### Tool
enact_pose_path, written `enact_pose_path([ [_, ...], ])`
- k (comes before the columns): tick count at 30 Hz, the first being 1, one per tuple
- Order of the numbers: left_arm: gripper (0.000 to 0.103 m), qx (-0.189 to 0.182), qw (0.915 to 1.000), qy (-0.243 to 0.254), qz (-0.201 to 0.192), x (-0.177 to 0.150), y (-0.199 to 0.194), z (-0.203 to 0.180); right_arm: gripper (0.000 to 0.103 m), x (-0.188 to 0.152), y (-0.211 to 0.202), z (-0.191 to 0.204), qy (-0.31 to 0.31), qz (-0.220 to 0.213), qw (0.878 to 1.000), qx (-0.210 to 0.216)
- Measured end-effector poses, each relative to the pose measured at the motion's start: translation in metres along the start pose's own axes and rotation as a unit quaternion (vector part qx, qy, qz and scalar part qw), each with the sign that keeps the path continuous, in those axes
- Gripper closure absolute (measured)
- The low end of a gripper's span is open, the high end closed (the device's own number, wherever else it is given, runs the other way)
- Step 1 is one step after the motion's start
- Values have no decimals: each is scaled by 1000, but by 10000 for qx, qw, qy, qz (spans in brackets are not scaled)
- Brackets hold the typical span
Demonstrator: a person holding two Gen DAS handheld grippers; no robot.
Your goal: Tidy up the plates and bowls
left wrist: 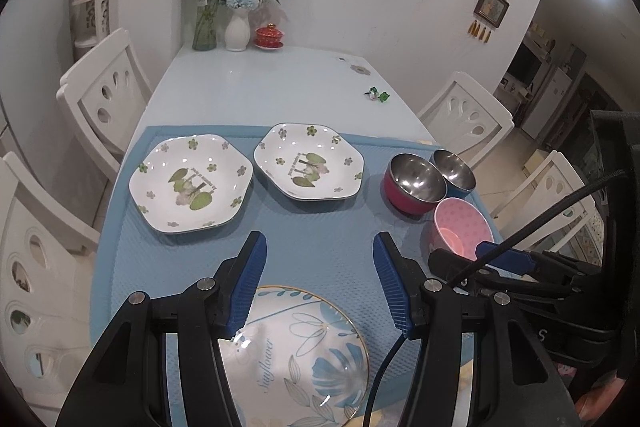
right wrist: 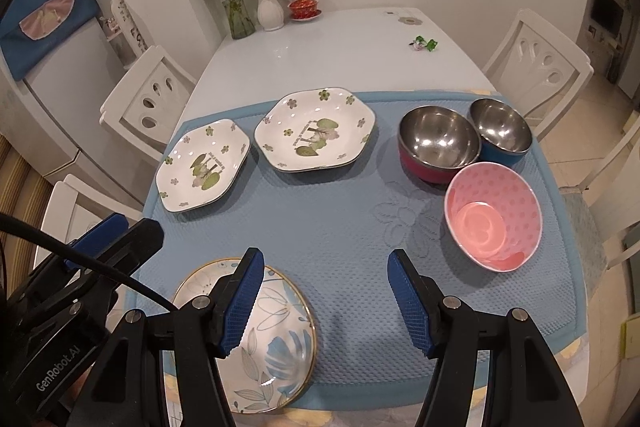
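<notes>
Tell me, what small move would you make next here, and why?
Probably lower the left hand-held gripper onto the rim of the round leaf-patterned plate just beneath it. Both hand-held grippers are open and empty, nothing is stacked yet, and that plate lies nearest, apart from the two hexagonal plates farther back on the blue mat.

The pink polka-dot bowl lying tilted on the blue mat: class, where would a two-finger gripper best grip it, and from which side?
Grip the pink polka-dot bowl by its raised upper rim, coming from above, probably with the right gripper. It lies tipped, mouth towards the camera, so one finger can slip inside and one outside.
</notes>
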State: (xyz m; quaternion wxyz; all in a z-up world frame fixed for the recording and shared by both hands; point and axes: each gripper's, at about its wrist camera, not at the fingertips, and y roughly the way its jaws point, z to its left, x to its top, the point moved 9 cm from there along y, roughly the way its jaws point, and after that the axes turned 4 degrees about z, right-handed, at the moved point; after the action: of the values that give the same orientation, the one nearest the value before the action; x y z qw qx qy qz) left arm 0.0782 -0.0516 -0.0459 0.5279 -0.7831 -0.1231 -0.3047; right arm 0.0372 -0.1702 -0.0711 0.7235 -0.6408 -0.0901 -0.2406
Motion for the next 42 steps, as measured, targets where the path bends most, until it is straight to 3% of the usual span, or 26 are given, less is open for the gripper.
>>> enact_pose_path([
  [16,50,75,9993,-326,172,1,18,28,41,5,23,13,-289,170,9994,-78],
  [19,43,196,9986,-416,251,2,23,43,41,9,30,17,-309,193,9993,-4],
  [28,41,756,9938,-821,17,30,17,114,41,39,58,49,-431,265,9978,420],
  [32,30,1006,9913,-842,-138,47,24,143,41,55,72,72,-640,184,9962,558],
  [34,30,1074,9907,-828,-150,53,33,155,41,63,85,85,-728,164,9948,690],
  [38,30,958,9917,-859,62,62,66,185,41,70,121,102,-740,184,9930,897],
  [42,31,371,9913,-1198,390,61,109,216,41,69,164,110,-657,459,9916,1019],
])
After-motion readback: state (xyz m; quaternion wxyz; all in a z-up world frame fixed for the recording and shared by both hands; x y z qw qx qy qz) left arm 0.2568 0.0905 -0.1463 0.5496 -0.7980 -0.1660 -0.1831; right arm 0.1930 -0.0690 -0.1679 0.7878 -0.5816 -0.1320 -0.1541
